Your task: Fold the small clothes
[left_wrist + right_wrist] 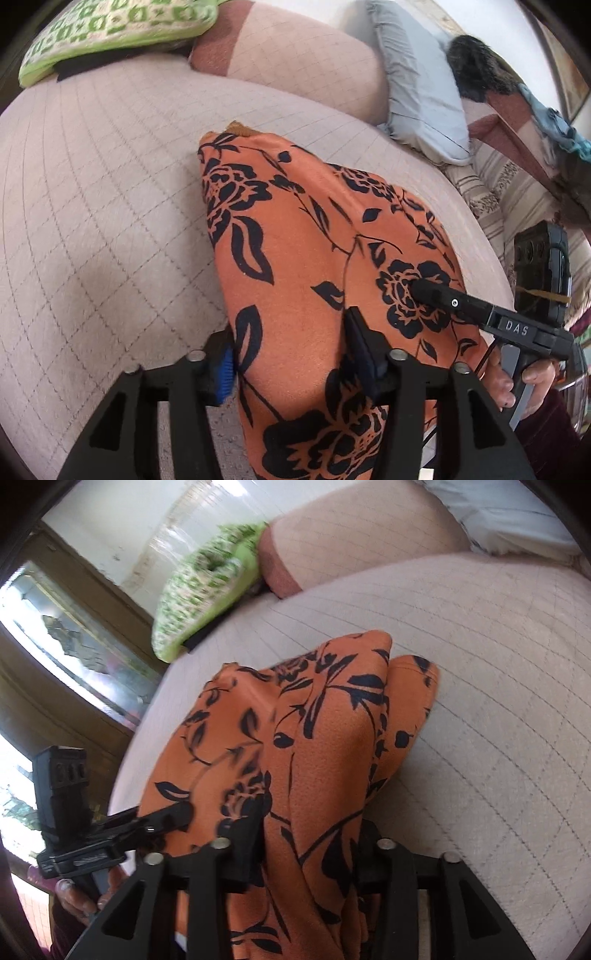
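The one orange floral garment lies bunched on the quilted bed, its near end running between the jaws of both hand-held grippers. The left hand-held gripper stands apart around the cloth and the right hand-held gripper looks the same, though fabric hides its pads. With neither clamping, the slack fold could slump or spread unevenly. Behind lie one green patterned cushion and one grey pillow.

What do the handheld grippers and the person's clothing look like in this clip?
Both grippers are black plastic with silver pivot bolts. The left gripper has blue ribbed pads. The right gripper bears white "DAS" lettering and a thin cable. A dark maroon sleeve shows.
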### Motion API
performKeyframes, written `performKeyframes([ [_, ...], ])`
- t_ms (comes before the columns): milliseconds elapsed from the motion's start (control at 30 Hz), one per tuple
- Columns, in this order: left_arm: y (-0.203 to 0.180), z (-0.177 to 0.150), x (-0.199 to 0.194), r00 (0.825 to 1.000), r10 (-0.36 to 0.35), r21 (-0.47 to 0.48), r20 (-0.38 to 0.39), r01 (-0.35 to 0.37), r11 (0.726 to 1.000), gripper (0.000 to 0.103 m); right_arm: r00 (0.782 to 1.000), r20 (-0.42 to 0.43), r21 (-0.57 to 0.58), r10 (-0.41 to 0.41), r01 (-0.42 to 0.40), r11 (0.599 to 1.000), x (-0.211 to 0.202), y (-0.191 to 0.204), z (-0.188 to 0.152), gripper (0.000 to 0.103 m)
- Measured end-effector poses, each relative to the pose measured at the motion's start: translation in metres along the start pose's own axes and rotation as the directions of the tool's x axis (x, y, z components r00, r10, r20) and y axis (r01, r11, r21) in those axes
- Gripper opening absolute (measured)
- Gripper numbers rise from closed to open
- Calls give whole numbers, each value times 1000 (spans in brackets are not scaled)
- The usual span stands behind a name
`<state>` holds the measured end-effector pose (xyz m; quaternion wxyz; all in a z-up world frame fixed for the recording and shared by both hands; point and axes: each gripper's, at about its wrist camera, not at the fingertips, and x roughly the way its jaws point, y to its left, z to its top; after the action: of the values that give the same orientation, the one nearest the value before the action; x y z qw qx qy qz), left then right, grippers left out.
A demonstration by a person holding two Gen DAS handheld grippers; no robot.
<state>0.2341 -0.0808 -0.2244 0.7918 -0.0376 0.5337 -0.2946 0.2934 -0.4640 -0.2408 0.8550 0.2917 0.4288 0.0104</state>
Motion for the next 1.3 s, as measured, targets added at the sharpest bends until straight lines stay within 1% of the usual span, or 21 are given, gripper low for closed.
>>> performKeyframes([
  [67,1,2,-4,1000,14,-2,10,-14,1000,60,999,18,-13,-32,32,999,-6,-1,3,58],
  [133,2,8,-12,997,47,4,61,-47,999,60,993,88,-34,-75,78,996,-23,-2,5,58],
  [167,2,9,-18,993,67,1,93,-68,998,60,984,151,-29,-92,97,995,-37,-5,6,59],
  [267,-1,17,-34,968,134,-7,212,-136,991,64,949,300,-37,-92,108,993,-67,-10,5,59],
  [333,-10,21,-38,946,170,10,277,-180,984,65,936,349,-102,-33,73,992,-76,0,5,56],
  [367,-17,26,-35,936,188,26,298,-205,978,65,938,345,-128,-20,68,989,-74,5,5,39],
  [400,-23,29,-32,926,211,50,314,-238,970,65,945,326,-149,-20,72,986,-71,8,1,31],
  [467,-33,33,-20,910,275,97,309,-318,943,65,961,274,-180,-44,96,979,-56,11,-1,28],
  [500,-35,34,-11,906,315,114,283,-358,927,65,967,241,-188,-78,126,974,-45,10,0,28],
  [567,-30,36,15,911,372,126,176,-396,910,66,976,153,-160,-152,176,971,-22,-9,1,28],
  [600,-23,37,26,917,379,109,126,-393,913,66,979,117,-144,-164,180,973,-13,-16,3,28],
  [633,-18,38,30,922,371,85,108,-380,921,68,982,107,-133,-155,168,977,-12,-20,4,29],
  [700,-7,44,27,934,342,25,103,-346,938,75,983,128,-150,-135,154,977,-20,-19,5,28],
  [833,1,44,18,948,302,-34,104,-300,953,75,983,164,-189,-83,114,975,-41,-19,-2,29],
  [900,-5,36,6,946,297,-33,128,-295,955,75,981,183,-212,-57,96,972,-58,-19,-12,29],
  [1000,-29,17,-16,924,335,-1,185,-340,940,77,975,215,-232,-51,101,967,-76,-17,-26,29],
  [1067,-42,4,-21,911,369,-8,185,-373,928,83,977,205,-222,-56,102,970,-80,-18,-37,29],
  [1133,-53,-11,-16,899,403,-1,169,-409,913,83,984,145,-224,-104,135,965,-69,-18,-46,29],
  [1200,-59,-28,1,878,458,51,136,-468,882,84,979,96,-258,-179,198,946,-53,-17,-53,30],
  [1267,-58,-31,9,863,481,63,151,-494,867,89,972,111,-294,-206,230,928,-50,-11,-55,30],
  [1300,-58,-29,7,864,483,58,145,-495,867,89,971,114,-300,-212,237,924,-52,-9,-55,30],
])
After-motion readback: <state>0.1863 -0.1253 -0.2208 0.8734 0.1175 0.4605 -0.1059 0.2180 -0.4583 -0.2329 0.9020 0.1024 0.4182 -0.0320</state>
